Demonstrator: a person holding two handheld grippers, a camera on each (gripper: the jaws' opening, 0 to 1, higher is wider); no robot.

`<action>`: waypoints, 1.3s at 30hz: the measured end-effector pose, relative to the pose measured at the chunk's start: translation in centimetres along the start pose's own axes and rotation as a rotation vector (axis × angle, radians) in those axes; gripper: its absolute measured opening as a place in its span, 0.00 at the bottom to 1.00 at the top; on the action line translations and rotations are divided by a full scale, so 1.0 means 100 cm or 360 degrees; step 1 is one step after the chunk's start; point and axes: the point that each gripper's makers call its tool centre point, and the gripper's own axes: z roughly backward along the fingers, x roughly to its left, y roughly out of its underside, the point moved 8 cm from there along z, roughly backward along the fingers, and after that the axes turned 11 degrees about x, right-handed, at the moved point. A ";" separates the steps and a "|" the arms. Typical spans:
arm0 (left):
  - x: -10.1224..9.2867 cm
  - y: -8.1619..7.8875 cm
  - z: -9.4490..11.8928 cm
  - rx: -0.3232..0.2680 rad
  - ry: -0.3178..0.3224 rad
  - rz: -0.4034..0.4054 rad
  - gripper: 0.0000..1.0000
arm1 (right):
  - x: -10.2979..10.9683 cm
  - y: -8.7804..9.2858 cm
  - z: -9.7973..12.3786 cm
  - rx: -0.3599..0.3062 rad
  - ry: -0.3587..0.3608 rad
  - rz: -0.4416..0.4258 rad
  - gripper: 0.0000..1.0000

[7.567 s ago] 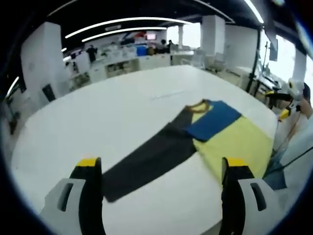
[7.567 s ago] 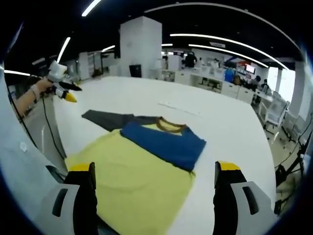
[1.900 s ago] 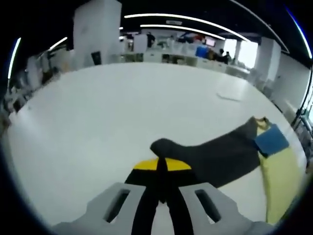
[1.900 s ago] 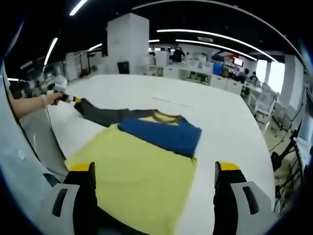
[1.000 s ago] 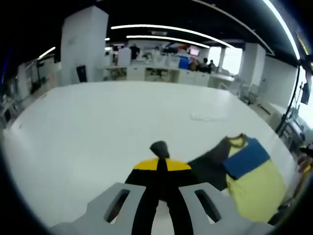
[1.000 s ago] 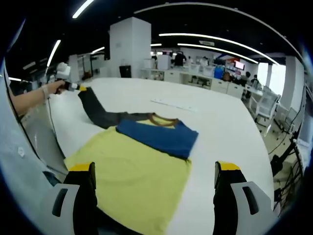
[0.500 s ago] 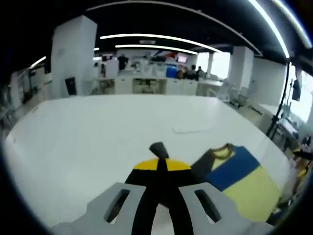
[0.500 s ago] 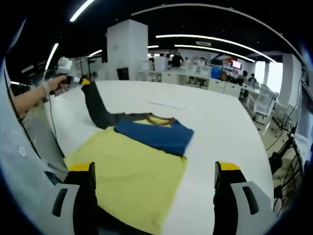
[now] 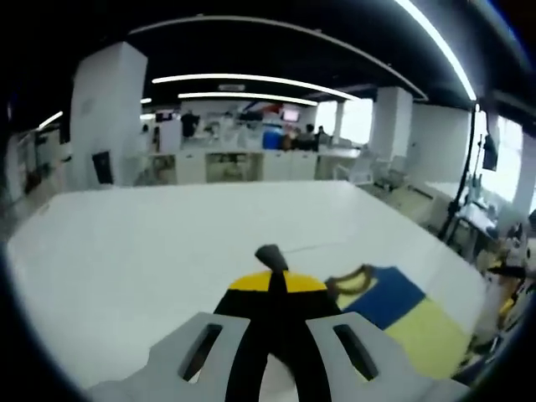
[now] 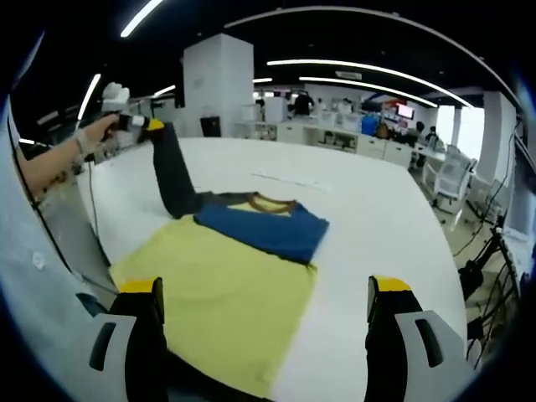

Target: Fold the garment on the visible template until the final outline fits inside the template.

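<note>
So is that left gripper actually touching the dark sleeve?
Touching. In the right gripper view the left gripper pinches the end of the dark sleeve, lifting it off the white table; in the left gripper view its jaws are shut on dark cloth.

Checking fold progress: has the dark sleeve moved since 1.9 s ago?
Yes. In the right gripper view the sleeve, flat on the table then, now rises from the shirt, its end pinched in the left gripper, up against the background pillar.

Large white table [image 10: 394, 226], open-plan office beyond its far edge. Dark ceiling with long curved light strips [image 10: 368, 84]. Square white pillar [image 10: 218, 79] past the far left corner. Rows of white desks [image 9: 226, 163] behind. Bright windows [image 9: 360, 121] at right. Office chair [image 10: 452, 180] off the right edge.
</note>
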 end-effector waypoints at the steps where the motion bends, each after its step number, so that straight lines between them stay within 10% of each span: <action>1: -0.004 -0.003 -0.001 -0.0006 0.0012 -0.0012 0.00 | -0.001 0.001 0.001 -0.0001 0.0000 -0.0002 1.00; 39: -0.115 -0.061 -0.034 -0.0092 0.0295 -0.0193 0.00 | -0.029 0.021 0.012 -0.0017 -0.0022 -0.0013 1.00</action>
